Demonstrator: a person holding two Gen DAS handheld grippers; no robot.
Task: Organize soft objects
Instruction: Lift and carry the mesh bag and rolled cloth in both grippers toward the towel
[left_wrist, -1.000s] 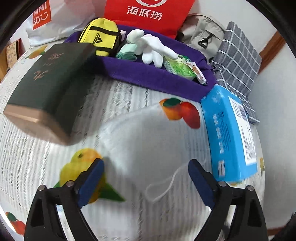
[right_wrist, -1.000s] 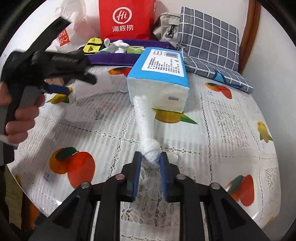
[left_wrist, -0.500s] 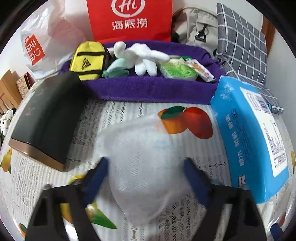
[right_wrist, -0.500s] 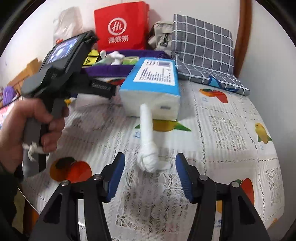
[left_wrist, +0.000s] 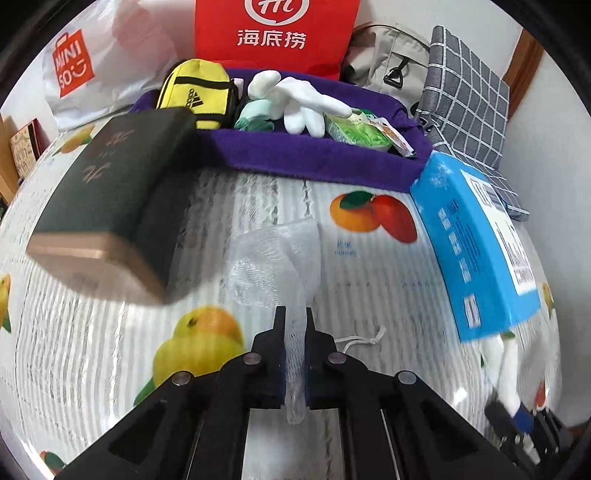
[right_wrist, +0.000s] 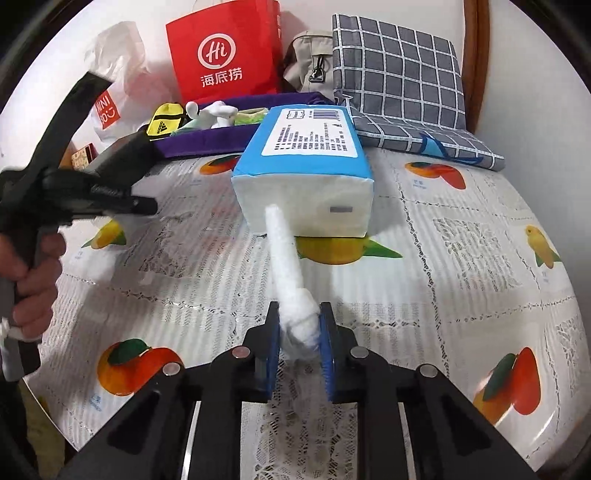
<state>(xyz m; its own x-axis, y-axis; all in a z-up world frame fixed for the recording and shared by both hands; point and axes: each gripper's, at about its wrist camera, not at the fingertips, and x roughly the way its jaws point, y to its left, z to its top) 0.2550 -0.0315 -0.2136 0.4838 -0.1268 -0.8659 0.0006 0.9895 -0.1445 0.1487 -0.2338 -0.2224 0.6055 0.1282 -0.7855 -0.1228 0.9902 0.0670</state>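
Nearest the left wrist camera, the left tongs (left_wrist: 294, 328) are pinched tight on a white mesh net (left_wrist: 275, 264), whose bunched body spreads onto the fruit-print tabletop (left_wrist: 369, 280) just ahead. The right tongs (right_wrist: 298, 325) are closing, both pads against the knotted end of a white rolled cloth (right_wrist: 286, 266); the cloth's far end touches the blue tissue pack (right_wrist: 303, 173). Left of the net lies a dark green box (left_wrist: 110, 192). Farther back, the purple tray (left_wrist: 314, 162) holds a yellow pouch (left_wrist: 195, 96) and white gloves (left_wrist: 303, 101).
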